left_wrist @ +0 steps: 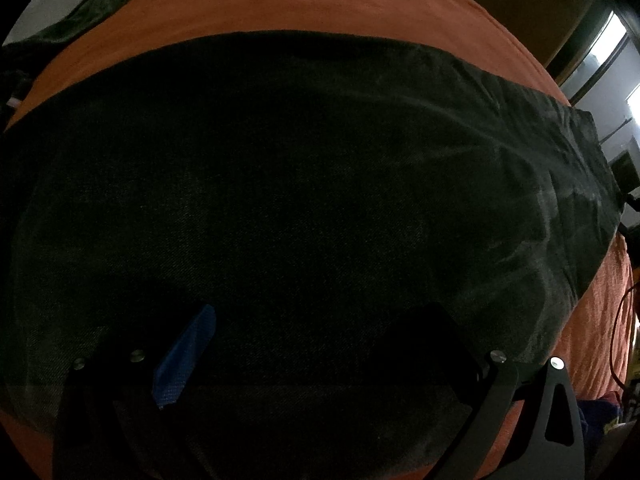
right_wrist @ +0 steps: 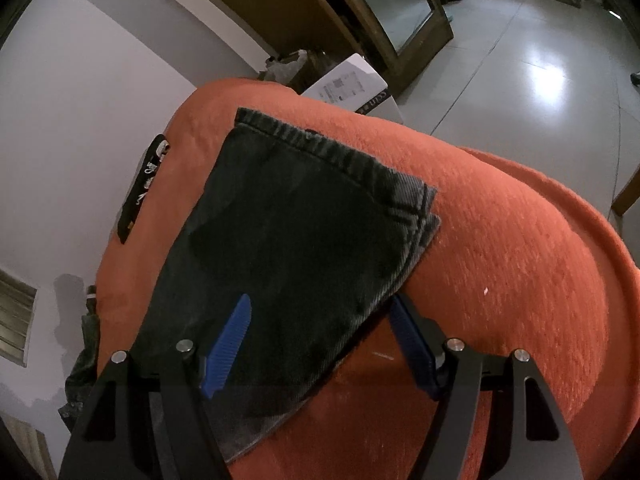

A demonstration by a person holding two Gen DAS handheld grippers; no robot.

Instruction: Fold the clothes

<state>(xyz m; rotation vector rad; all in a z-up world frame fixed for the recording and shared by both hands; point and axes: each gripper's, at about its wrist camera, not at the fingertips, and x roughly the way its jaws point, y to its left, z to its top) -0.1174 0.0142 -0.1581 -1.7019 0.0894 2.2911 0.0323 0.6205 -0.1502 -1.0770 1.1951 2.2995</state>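
Dark jeans [left_wrist: 280,184] are spread across the orange blanket [left_wrist: 280,4], filling the left view. Only the right view shows the hem [right_wrist: 332,152]. Both the left gripper [left_wrist: 316,344] and right gripper [right_wrist: 324,320] are held wide apart, gripping nothing.

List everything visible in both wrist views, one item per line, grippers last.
dark jeans: one, black-grey denim, laid flat along the orange cover, hem toward the far end
orange cover: one, orange, under the jeans
black printed garment: one, black with white print, on the cover's far edge by the wall
green garment: one, dark green, bunched at the cover's corner
white box: one, white with a label, on the floor beyond the cover
left gripper: one, black with blue pads, open over the jeans
right gripper: one, black with blue pads, open, straddling the jeans' edge
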